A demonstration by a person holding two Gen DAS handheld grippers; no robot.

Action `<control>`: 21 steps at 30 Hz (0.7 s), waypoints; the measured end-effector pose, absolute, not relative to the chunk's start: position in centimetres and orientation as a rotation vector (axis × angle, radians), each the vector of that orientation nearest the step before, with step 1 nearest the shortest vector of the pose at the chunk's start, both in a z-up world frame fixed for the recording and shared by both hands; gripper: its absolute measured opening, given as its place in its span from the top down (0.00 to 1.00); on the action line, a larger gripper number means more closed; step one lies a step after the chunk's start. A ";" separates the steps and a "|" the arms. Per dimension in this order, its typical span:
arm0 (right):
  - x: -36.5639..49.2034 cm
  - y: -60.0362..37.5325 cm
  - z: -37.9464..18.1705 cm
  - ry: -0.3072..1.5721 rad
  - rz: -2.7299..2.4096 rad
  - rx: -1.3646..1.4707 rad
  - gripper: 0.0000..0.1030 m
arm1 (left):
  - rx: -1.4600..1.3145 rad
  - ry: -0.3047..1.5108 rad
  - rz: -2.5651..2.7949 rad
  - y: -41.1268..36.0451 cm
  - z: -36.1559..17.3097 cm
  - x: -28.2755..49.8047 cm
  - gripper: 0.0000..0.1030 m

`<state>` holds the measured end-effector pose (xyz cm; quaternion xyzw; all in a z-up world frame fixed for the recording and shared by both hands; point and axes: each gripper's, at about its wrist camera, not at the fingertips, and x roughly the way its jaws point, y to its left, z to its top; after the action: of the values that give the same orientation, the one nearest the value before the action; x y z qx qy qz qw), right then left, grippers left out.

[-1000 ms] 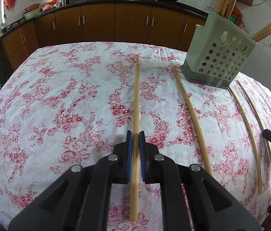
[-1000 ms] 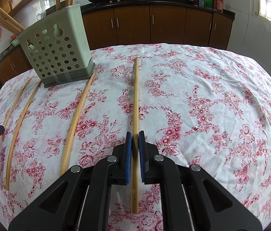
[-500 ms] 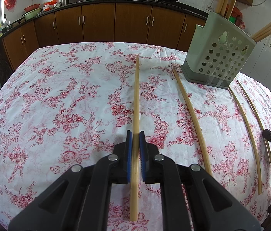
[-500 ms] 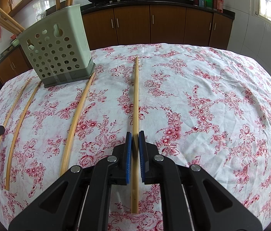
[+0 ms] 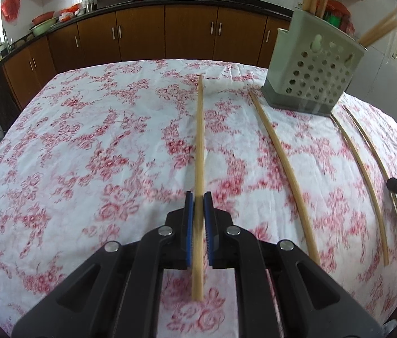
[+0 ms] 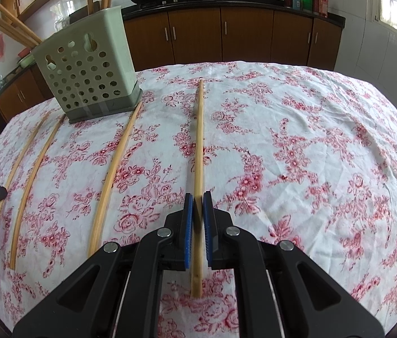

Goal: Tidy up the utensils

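On the flowery worktop point(image 5: 86, 140), one chopstick point(image 5: 199, 146) clamped in the left hand-held gripper point(image 5: 198, 205), another chopstick point(image 6: 199, 146) clamped in the right hand-held gripper point(image 6: 198, 205). Gripped near the ends, probably for dropping into the green chopstick holder point(image 6: 86, 67) nearby.

Both grippers are held low and level, pointing forward. The left gripper point(image 5: 198, 197) has its blue-padded jaws closed on a chopstick point(image 5: 199, 140). The right gripper point(image 6: 198, 197) likewise clamps a chopstick point(image 6: 199, 140) between its jaws.
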<state>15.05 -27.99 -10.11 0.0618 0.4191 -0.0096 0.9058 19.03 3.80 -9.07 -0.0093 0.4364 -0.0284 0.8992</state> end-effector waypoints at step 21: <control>12.9 -29.6 3.0 0.518 -0.003 0.123 0.93 | -0.028 0.591 -0.154 2.9 5.3 18.7 0.92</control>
<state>12.93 -29.57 2.98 0.0607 0.2559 -0.0016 0.9648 18.70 2.88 5.26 -0.0139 0.2909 -0.0758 0.9536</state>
